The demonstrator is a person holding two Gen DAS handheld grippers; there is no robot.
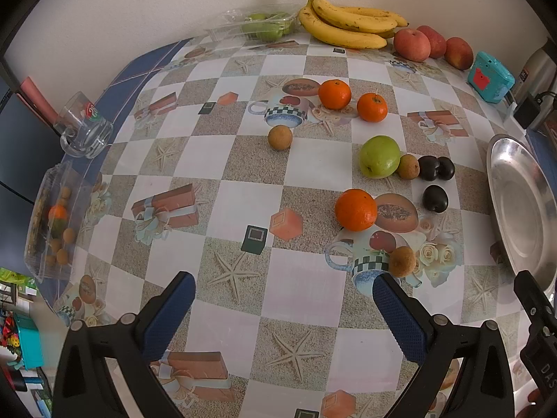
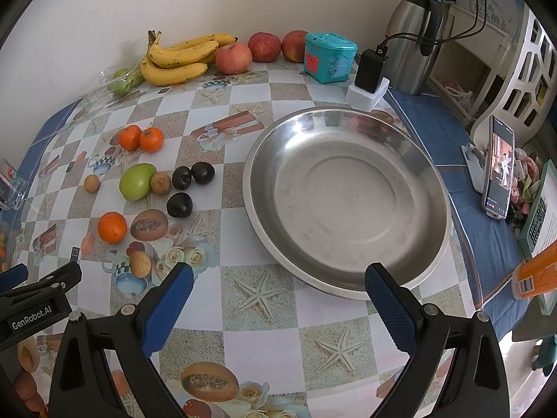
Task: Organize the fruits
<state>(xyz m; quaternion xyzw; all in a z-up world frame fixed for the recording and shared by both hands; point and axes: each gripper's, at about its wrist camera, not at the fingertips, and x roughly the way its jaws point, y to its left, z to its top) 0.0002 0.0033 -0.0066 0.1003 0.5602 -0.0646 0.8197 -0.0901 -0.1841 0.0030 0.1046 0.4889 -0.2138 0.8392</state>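
Both claws, left claw and right claw, gape over 3 oranges, 3 plums.

Your loose fruit: on the table, left of the bowl.
Your bananas: behind, at the wall.

1. Right tongs spread wide, holding nothing, over the table.
2. Steel basin empty, just beyond the tongs.
3. Left of the basin: green apple, three dark plums, tangerines.
4. Bananas by the wall.
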